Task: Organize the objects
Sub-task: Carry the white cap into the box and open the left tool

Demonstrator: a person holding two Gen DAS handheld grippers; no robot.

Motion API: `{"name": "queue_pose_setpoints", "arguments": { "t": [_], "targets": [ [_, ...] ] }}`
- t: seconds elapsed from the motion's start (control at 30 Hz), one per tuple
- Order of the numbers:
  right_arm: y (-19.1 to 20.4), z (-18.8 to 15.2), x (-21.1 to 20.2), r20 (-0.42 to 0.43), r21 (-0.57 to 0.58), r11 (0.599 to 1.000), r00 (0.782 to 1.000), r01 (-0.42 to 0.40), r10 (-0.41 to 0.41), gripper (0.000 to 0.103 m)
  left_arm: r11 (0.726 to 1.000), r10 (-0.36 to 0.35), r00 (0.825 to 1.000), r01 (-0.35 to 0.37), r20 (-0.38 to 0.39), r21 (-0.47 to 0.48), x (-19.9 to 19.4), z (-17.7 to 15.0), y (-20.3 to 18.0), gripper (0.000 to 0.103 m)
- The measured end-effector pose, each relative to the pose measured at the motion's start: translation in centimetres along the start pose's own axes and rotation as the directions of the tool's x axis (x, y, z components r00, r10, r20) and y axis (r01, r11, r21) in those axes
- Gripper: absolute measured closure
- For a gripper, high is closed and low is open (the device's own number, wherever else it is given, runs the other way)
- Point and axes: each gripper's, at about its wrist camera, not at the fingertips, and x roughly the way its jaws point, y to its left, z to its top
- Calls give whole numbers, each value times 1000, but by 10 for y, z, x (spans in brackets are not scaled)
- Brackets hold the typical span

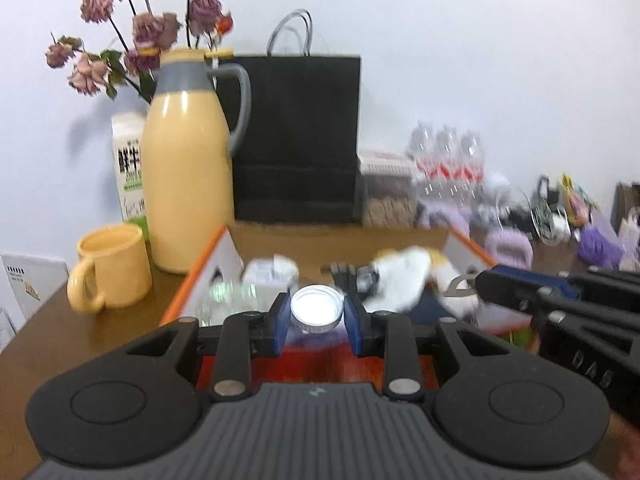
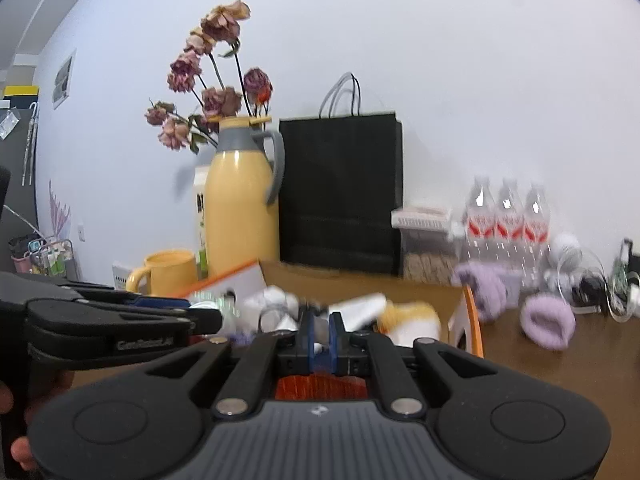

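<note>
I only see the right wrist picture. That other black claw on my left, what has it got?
Observer: The left gripper is clamped on a small round container with a white top and a silvery rim.
Operator: And my own claw?
Observer: A silvery metal loop shows at the tip of the right gripper; whether it is gripped, I cannot tell.
Operator: What hides behind the yellow jug?
Observer: A white carton with big black characters and a green foot.

Yellow jug [image 2: 242,208] beside black bag [image 2: 340,192]
</note>
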Motion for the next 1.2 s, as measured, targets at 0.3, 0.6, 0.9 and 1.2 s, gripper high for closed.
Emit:
{"name": "queue_pose_setpoints", "arguments": {
  "t": [0.3, 0.6, 0.9, 1.2],
  "targets": [
    [-3, 30, 58, 22, -18, 1000, 999, 25, -24, 97, 999, 12, 999, -11, 31, -32, 46, 30, 8, 74],
    [-26, 26, 120, -43, -23, 999, 998, 49, -50, 96, 1000, 8, 1000, -8, 4, 28, 101, 30, 12, 73],
    [-55, 13, 131, -133, 37, 995, 987, 95, -90, 19, 997, 70, 994, -73, 87, 26, 105, 23, 25, 0],
    [-52, 16, 120, -137, 26, 994, 986, 102, -97, 0, 998, 67, 994, -67, 91, -2, 94, 30, 26, 0]
  ]
}}
